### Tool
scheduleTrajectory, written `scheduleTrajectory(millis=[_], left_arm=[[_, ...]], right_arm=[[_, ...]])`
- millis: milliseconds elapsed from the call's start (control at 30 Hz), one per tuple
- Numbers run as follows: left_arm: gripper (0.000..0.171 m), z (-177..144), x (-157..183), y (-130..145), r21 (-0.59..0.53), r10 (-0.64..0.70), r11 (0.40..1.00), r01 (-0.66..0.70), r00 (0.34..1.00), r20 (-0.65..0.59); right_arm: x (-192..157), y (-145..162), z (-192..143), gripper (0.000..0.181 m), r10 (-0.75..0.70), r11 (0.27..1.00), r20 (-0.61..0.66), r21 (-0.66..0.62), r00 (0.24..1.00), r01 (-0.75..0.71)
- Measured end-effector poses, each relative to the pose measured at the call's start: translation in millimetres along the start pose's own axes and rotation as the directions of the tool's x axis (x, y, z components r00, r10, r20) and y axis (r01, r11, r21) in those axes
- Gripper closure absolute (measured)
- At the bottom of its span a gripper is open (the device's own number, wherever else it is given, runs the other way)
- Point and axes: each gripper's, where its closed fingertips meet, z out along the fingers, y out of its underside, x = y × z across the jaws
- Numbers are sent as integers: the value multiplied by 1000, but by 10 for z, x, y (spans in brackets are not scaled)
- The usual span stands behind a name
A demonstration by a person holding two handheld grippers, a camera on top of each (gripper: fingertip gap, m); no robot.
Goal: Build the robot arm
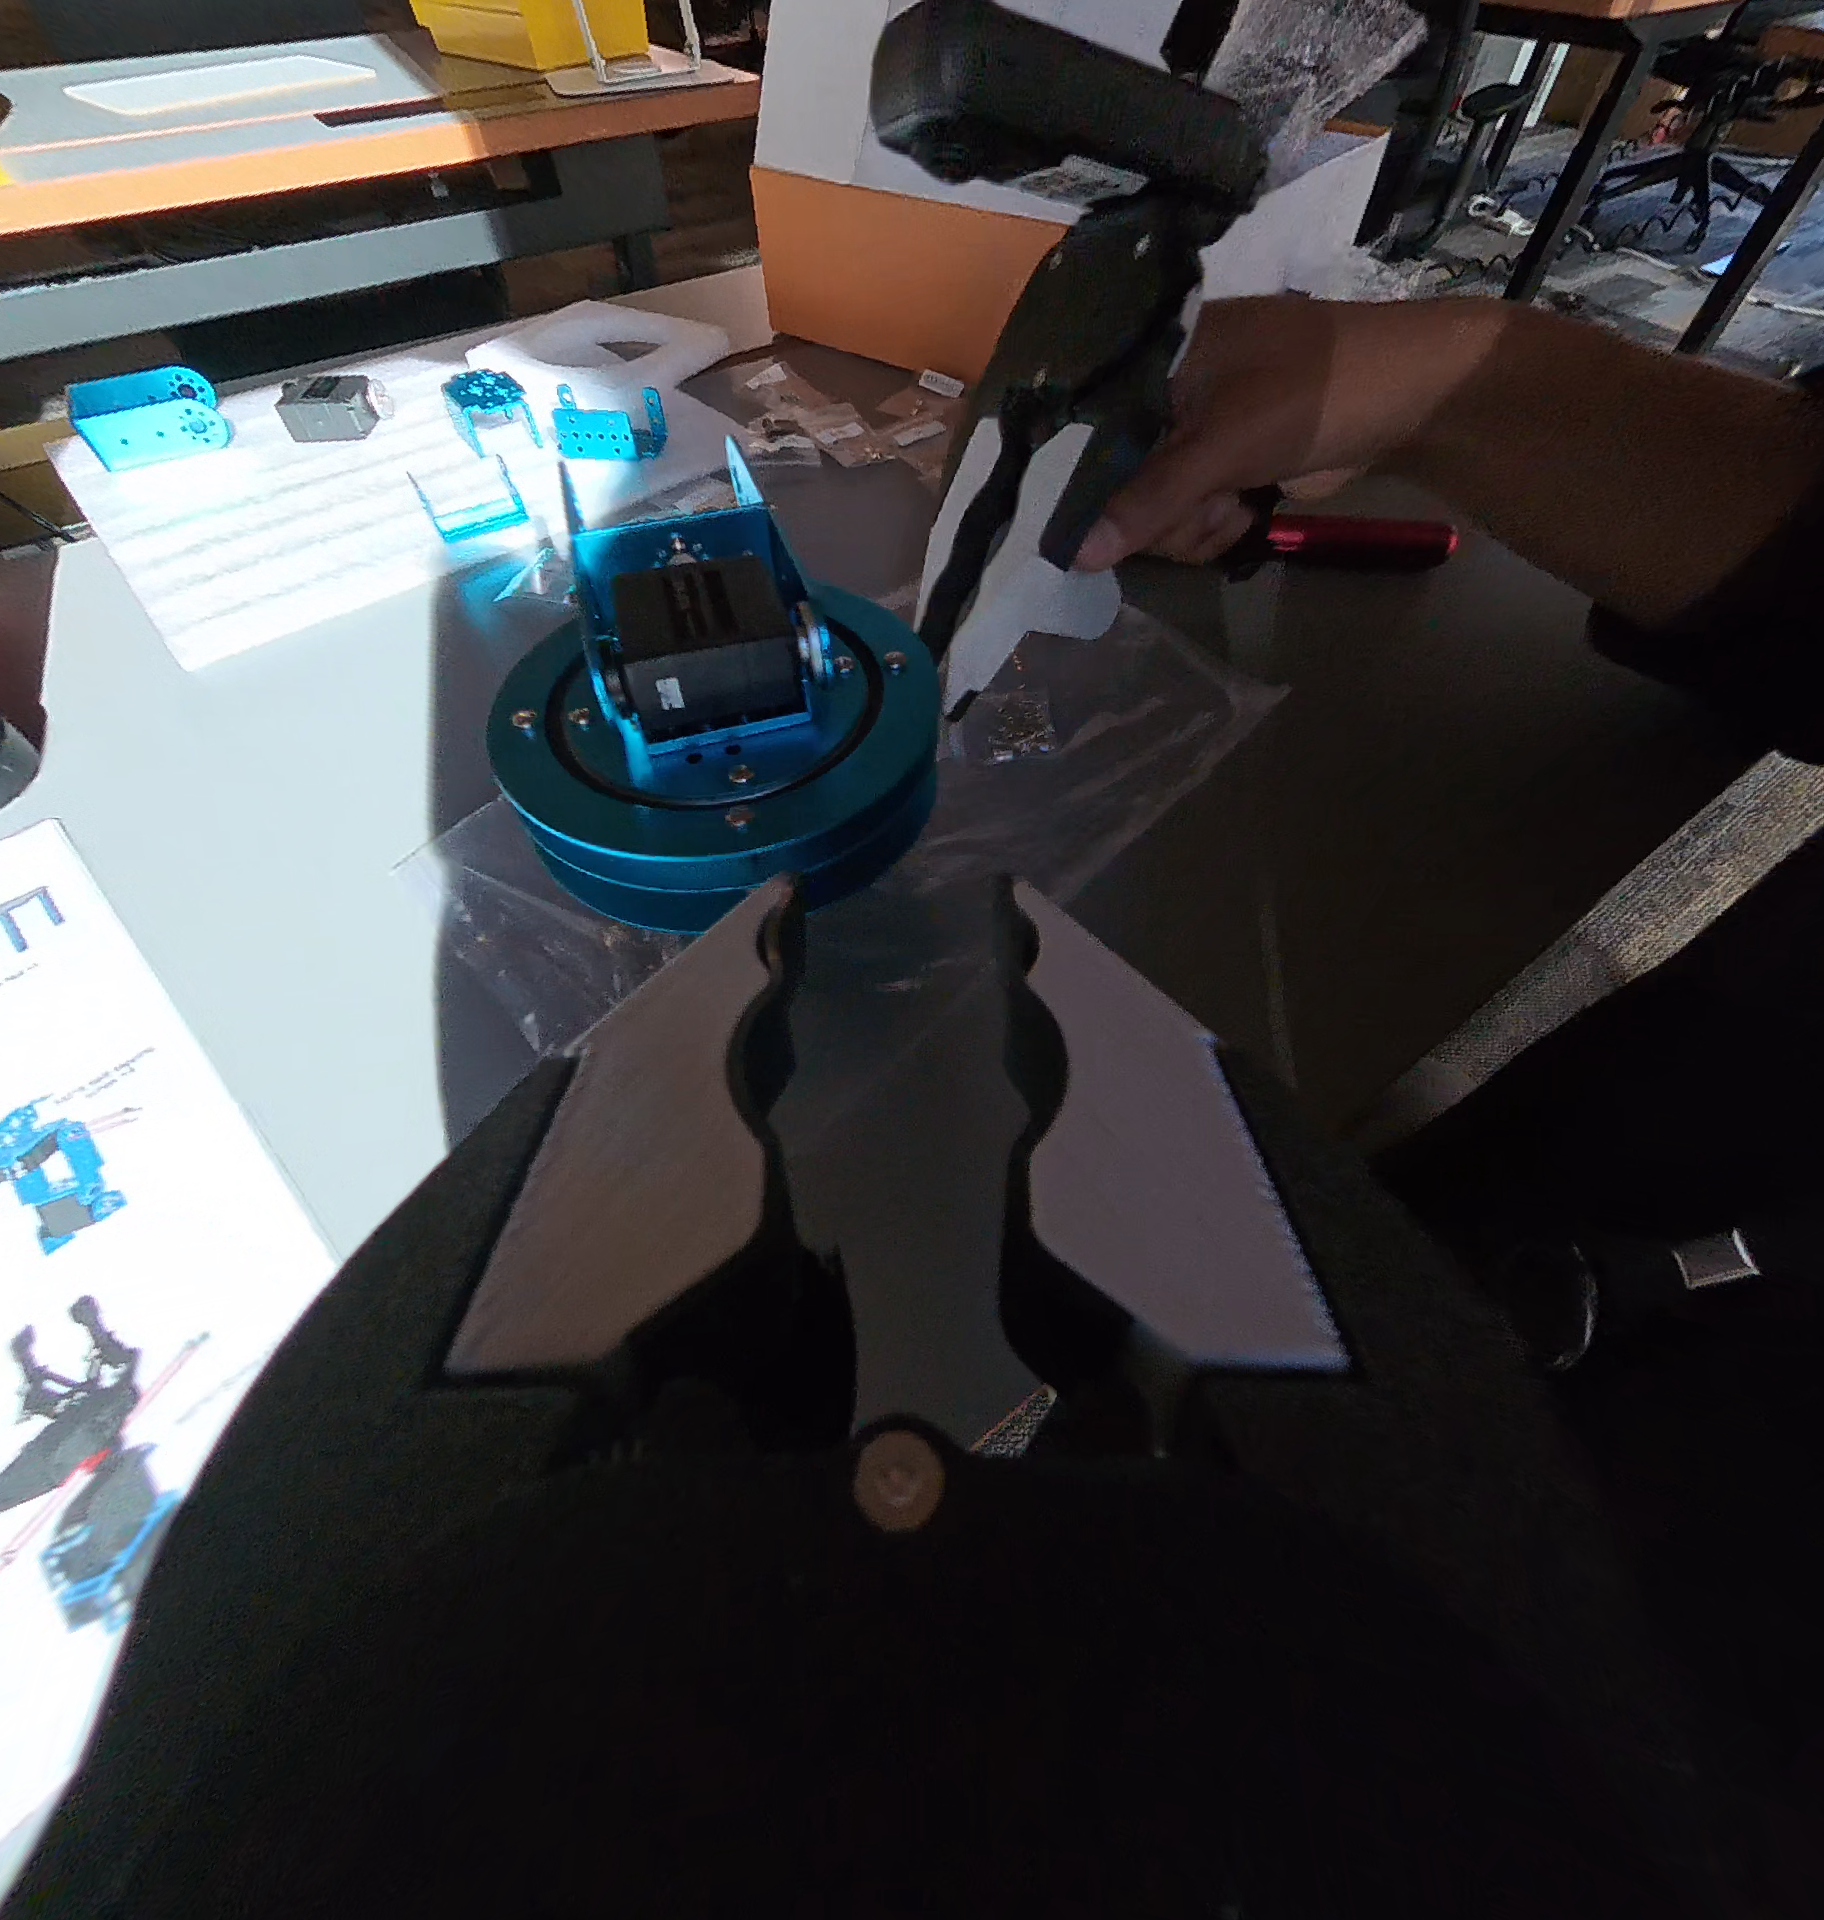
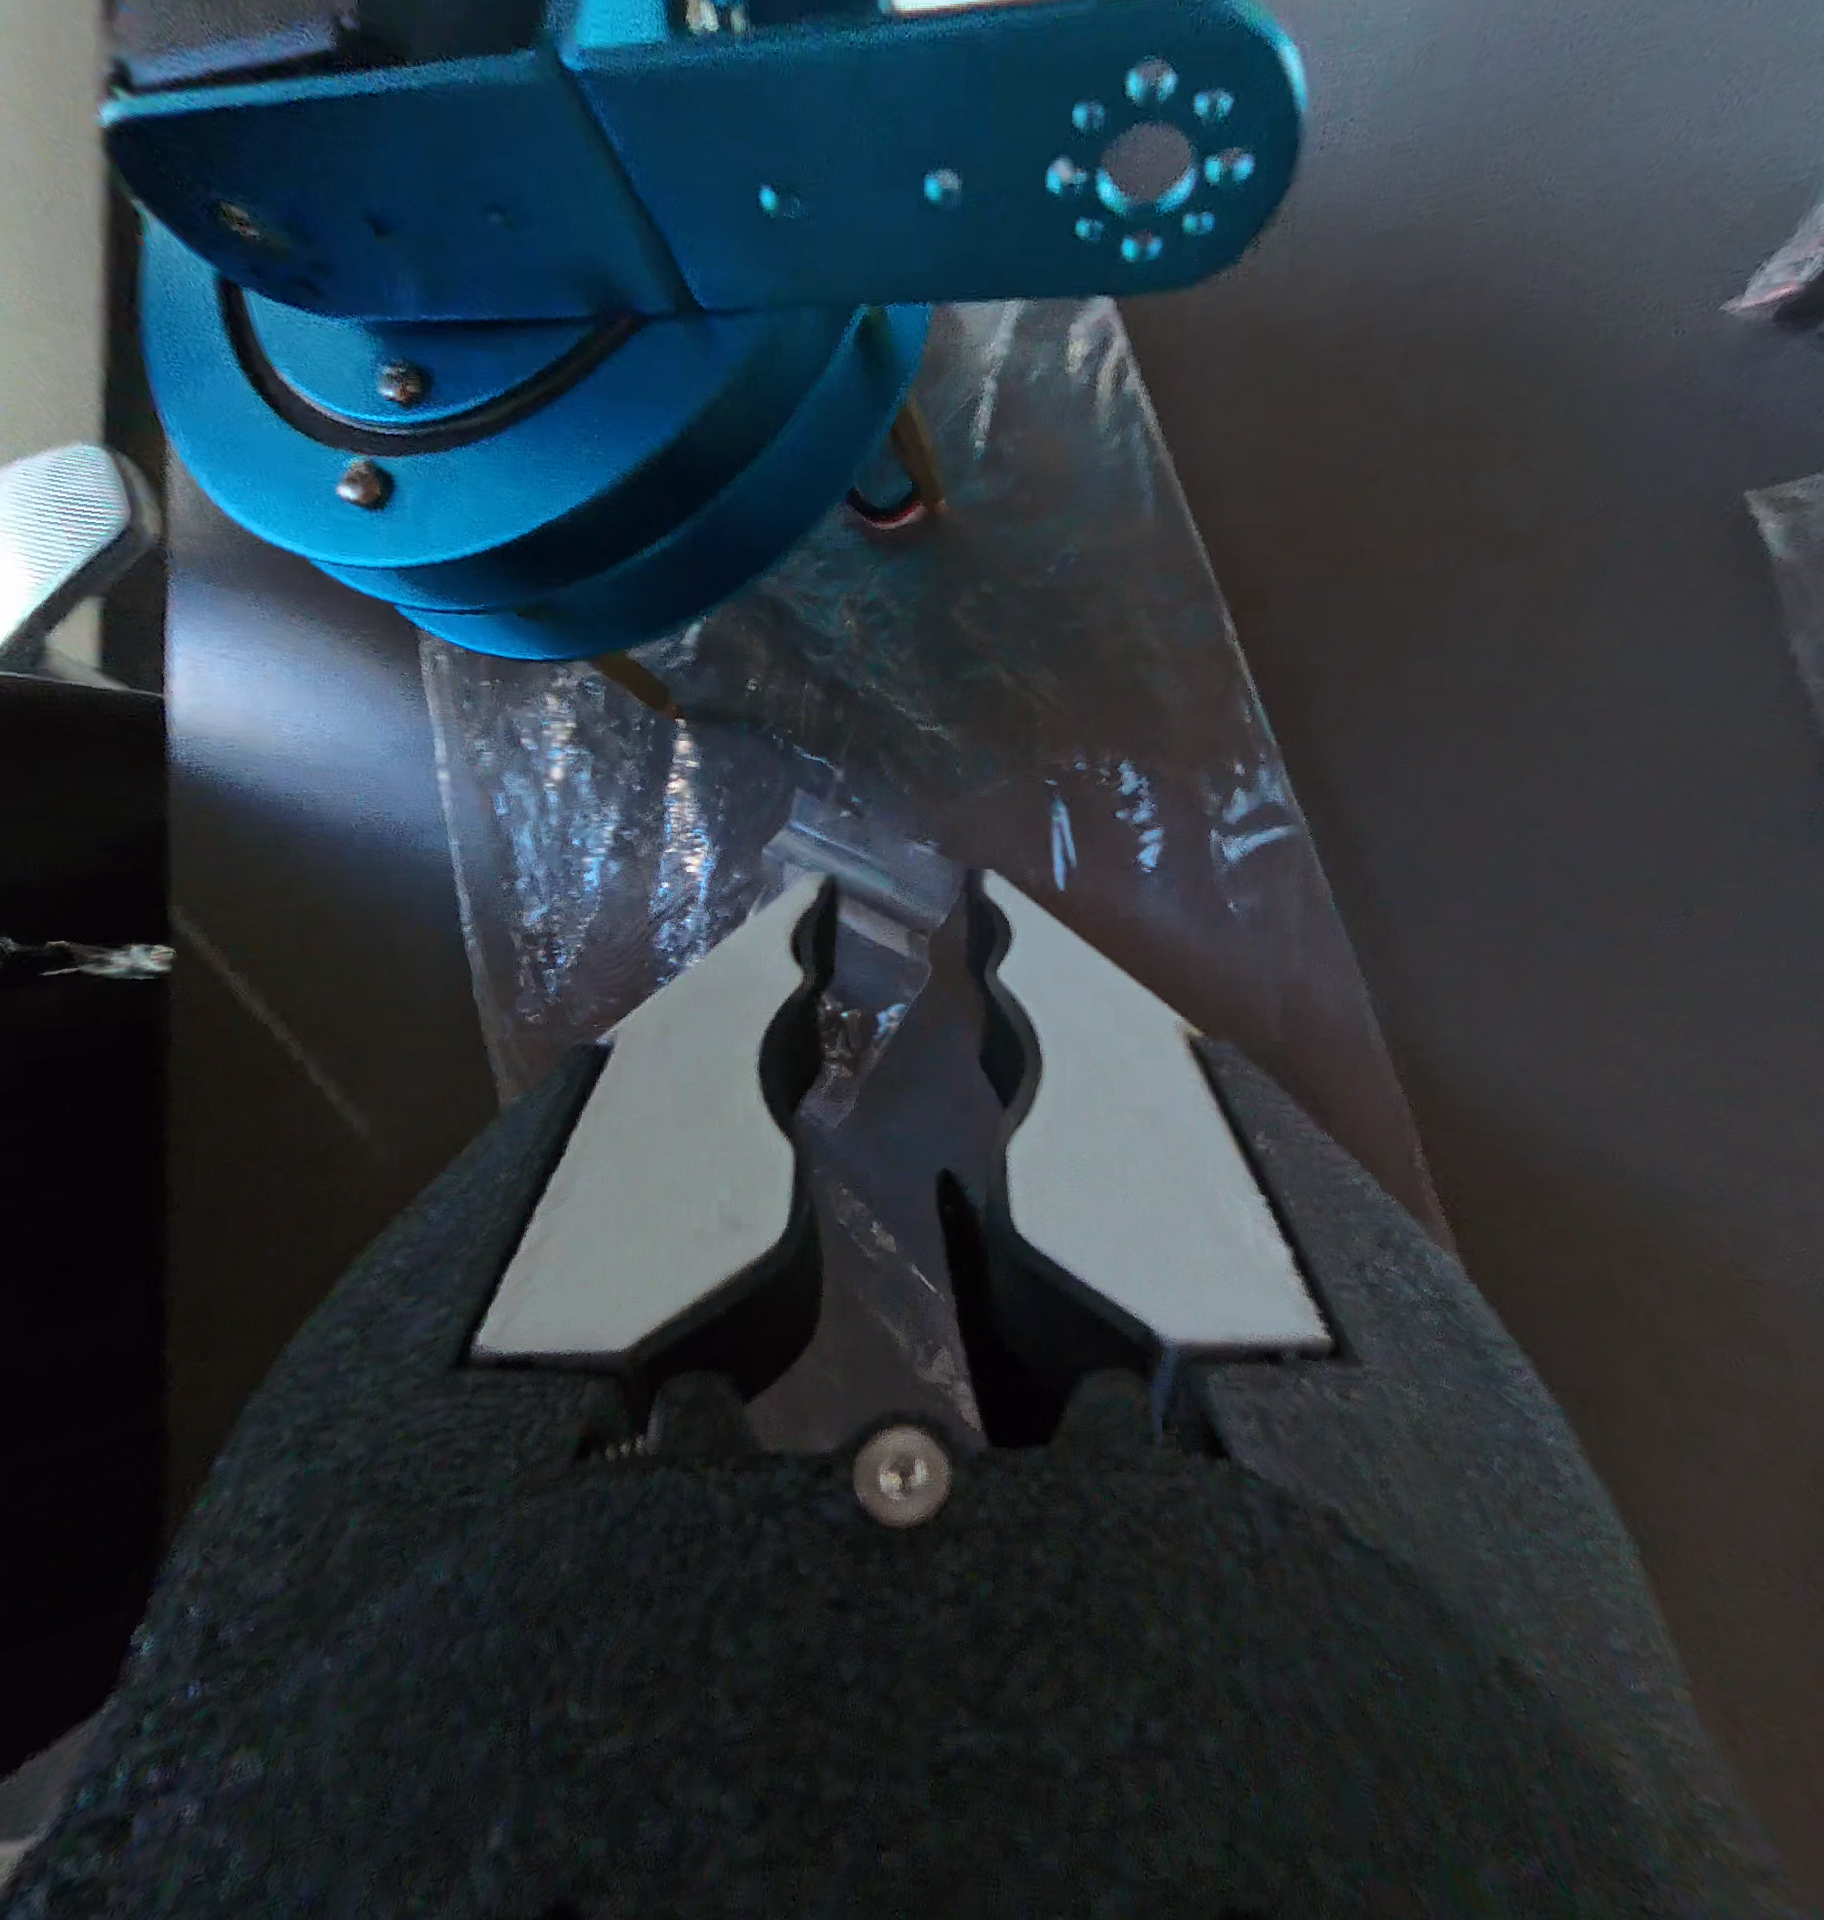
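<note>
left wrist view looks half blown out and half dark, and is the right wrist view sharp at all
Left wrist view: hard sunlight washes out the instruction sheet and white foam sheet, while the right half sits in deep shadow and straight edges bow. Right wrist view: dim, the blue round base is soft, and glare streaks the clear plastic bag.

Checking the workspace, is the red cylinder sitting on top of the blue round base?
No, the red cylinder lies on the table, apart from the blue round base.

Your surface [image 1: 264,727] carries a round blue base [image 1: 710,790] resting on a clear plastic bag [image 1: 1084,748]. Beyond the base lies a white foam sheet [image 1: 295,520]; left of it, a printed instruction sheet [image 1: 87,1143]; right, a red cylinder [image 1: 1365,540].
</note>
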Motion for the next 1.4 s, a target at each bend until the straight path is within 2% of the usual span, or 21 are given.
scheduleTrajectory(millis=[100, 167, 267, 400, 500, 567, 667, 800, 933, 1133, 1200, 1267, 1400], left_arm=[[136, 43, 130, 10, 19, -58, 998, 58, 998, -7], [136, 117, 199, -29, 46, -117, 992, 118, 993, -13], [136, 317, 328, -169, 101, -169, 979, 175, 983, -64], [136, 607, 382, -367, 179, -143, 972, 153, 987, -70], [143, 711, 594, -512, 256, -105, 955, 150, 978, -180], [144, 734, 722, -607, 311, -86, 937, 159, 968, -234], [144, 756, 868, -678, 333, -91, 924, 189, 953, -288], [168, 754, 888, -734, 385, -115, 896, 219, 955, -275], [167, 774, 898, -710, 378, -157, 888, 261, 945, -286], [171, 774, 921, -687, 362, -130, 903, 233, 949, -286], [171, 780, 902, -678, 351, -141, 905, 242, 947, -287], [171, 819, 826, -632, 331, -152, 916, 228, 959, -240], [171, 825, 840, -595, 322, -107, 931, 173, 971, -213]], right_arm=[[-86, -32, -12, 180, -59, 998, 50, 17, 997, 58], [-194, -87, -119, 181, -100, 993, 68, 69, 993, 95], [-440, -284, -405, 181, -156, 963, 107, 238, 982, 127], [-787, -390, -766, 181, -222, 907, 193, 401, 956, 130], [-956, -380, -949, 181, -250, 878, 257, 467, 933, 107], [-1057, -345, -1011, 181, -269, 868, 294, 486, 917, 99], [-1169, -315, -1073, 181, -298, 853, 322, 512, 899, 99], [-1242, -276, -1072, 181, -311, 853, 346, 512, 885, 99], [-1266, -268, -1063, 181, -311, 854, 355, 512, 882, 95], [-1246, -276, -1042, 180, -302, 852, 321, 513, 898, 103], [-1236, -304, -1064, 170, -304, 842, 301, 529, 904, 107], [-1195, -357, -1120, 162, -297, 823, 268, 558, 917, 103], [-1122, -369, -1108, 160, -284, 817, 215, 564, 934, 118]])
